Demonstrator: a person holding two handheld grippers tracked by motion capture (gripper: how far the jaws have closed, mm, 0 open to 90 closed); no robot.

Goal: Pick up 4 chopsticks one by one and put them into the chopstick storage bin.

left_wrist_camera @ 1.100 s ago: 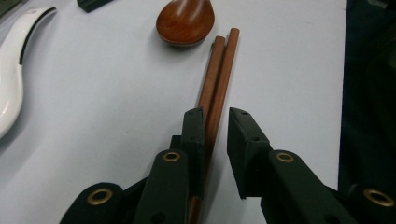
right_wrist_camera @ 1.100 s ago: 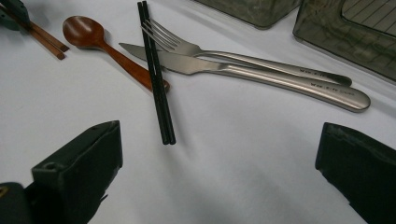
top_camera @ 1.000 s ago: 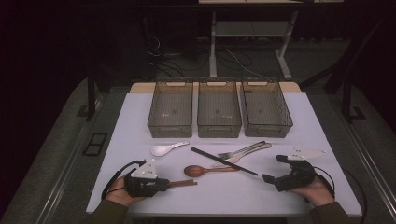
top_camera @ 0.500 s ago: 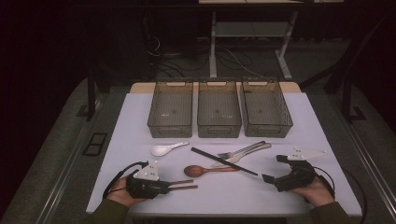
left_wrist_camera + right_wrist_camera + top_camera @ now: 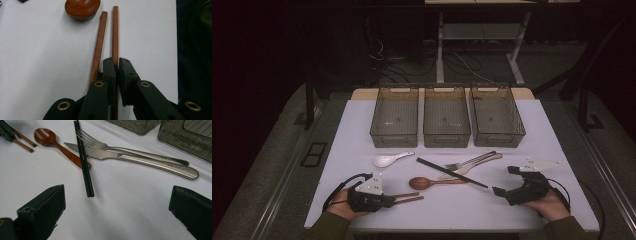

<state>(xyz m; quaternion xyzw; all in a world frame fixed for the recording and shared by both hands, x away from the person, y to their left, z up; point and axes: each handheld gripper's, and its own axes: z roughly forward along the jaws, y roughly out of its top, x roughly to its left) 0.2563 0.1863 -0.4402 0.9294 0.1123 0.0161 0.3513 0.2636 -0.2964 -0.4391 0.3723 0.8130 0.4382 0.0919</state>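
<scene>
The left gripper [image 5: 388, 201] is lying low at the near left of the white table [image 5: 352, 130], held in the person's left hand [image 5: 343, 207], and its jaws have just been closing. In the left gripper view they are pinching one of the two brown wooden chopsticks [image 5: 115, 32] near its end, with almost no gap left between the pads. The second brown chopstick [image 5: 98, 45] is lying loose on the table just outside the left-hand jaw in that view, running nearly parallel to the held one and angling slightly away from it. Both sticks are pointing toward the bowl of the wooden spoon [image 5: 432, 182], which is resting near their far tips. The right gripper [image 5: 504, 192] is sitting at the near right of the table in the person's right hand [image 5: 552, 205], with its jaws spread wide and nothing between them. Just ahead of those jaws a pair of black chopsticks [image 5: 83, 160] is lying across the wooden spoon's handle, and a steel fork [image 5: 130, 150] and steel knife [image 5: 140, 160] are lying side by side beyond. A white ceramic spoon [image 5: 389, 159] is sitting farther left. Three smoky clear bins [image 5: 447, 122] are standing in a row at the far side of the table; in the dim high view they seem to be empty, though that is hard to confirm.
</scene>
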